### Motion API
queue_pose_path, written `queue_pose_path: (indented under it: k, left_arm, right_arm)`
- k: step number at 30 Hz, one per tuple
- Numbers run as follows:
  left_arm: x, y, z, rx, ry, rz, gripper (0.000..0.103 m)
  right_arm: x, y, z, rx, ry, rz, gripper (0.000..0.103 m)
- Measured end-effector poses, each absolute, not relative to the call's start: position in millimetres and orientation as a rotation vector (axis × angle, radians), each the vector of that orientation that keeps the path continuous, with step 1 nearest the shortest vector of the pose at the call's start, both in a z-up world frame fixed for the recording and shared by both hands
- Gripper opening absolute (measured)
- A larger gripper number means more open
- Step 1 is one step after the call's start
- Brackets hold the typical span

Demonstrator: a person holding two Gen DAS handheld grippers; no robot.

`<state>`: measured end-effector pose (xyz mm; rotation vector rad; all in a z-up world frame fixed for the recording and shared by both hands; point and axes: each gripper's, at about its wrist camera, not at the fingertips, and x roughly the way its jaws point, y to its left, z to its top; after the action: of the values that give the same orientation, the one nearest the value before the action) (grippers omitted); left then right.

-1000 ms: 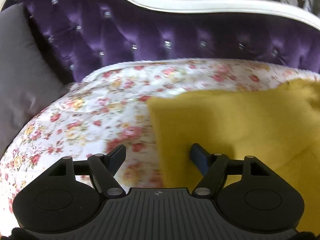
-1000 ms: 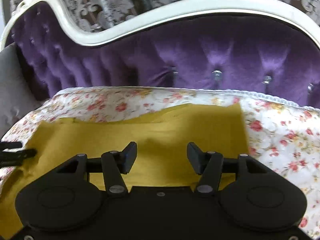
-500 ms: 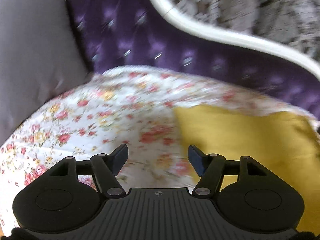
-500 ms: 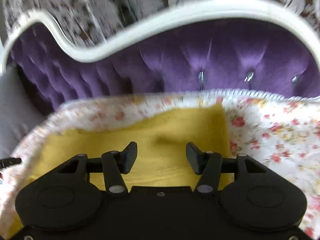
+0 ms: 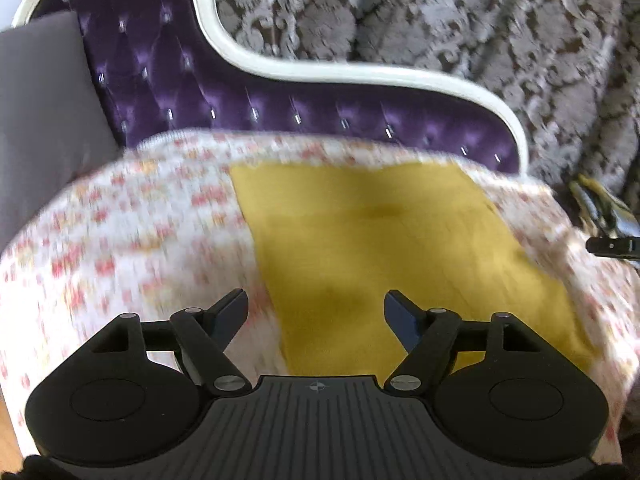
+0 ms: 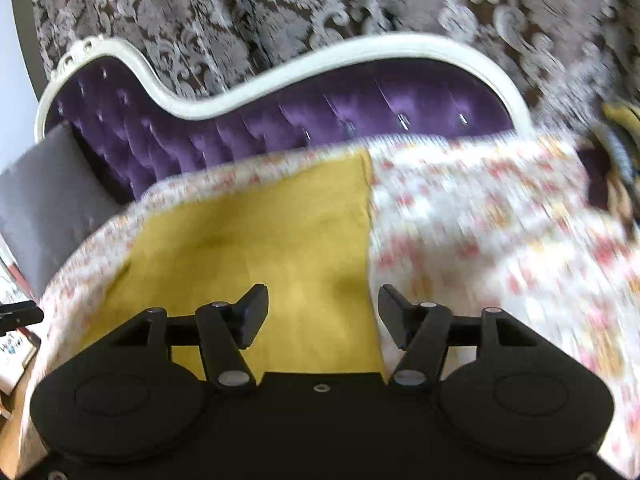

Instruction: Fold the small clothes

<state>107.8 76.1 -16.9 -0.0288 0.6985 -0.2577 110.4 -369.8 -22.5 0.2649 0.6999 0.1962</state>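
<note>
A mustard-yellow cloth [image 5: 400, 248] lies flat as a neat rectangle on the flowered sheet [image 5: 140, 220] that covers the sofa seat. My left gripper [image 5: 316, 304] hovers above the cloth's near left edge, clear of it. Its jaws are opening and nothing is between them. In the right wrist view the same cloth [image 6: 260, 256] spreads to the left. My right gripper [image 6: 322, 296] hangs over its near right edge. Its jaws are opening too, with nothing between them. Each gripper's tip shows at the edge of the other's view.
Behind the seat rises a purple tufted sofa back [image 5: 240, 96] with a white curved frame [image 6: 280, 80]. A grey cushion [image 5: 40, 120] leans at the left. A striped yellow and dark item [image 5: 600, 208] lies past the seat's right end. A patterned curtain fills the background.
Both grippers have drawn back and upward from the cloth. The views now take in the whole yellow rectangle and more of the sofa back. The cloth stays flat on the sheet.
</note>
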Motion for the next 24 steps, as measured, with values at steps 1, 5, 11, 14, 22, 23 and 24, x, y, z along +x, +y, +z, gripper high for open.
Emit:
queue_pose_path:
  k: [1,5,11,14,22,23,24]
  left_arm:
    - [100,74,-21,-0.031,0.714,-0.262,0.074]
    - [76,75,-45,-0.072,0.781,-0.258,0.074]
    - [46,82,-58,-0.150,0.824,-0.234,0.074]
    - [39,83,-62,-0.161,0.834,-0.227,0.074]
    - [32,73,-66,-0.133,0.821,-0.211,0.079]
    - [31,72,-67,-0.129,0.821,-0.209,0.080]
    - [31,72,-67,-0.127,0.821,-0.208,0.080]
  right_arm:
    - [99,-372,-29,0.273,0.716,0.187,0.065]
    - [68,-381,-57,0.309,0.776,0.135,0.065]
    - [47,-390,-83,0.376,0.798,0.100,0.065]
    - [45,-395,-94,0.416,0.801,0.093,0.065]
    - [40,-388,-112,0.518,0.820,0.184,0.017]
    - [39,-387,-113,0.528,0.816,0.195,0.017]
    - [38,-384,-113,0.527,0.808,0.194,0.017]
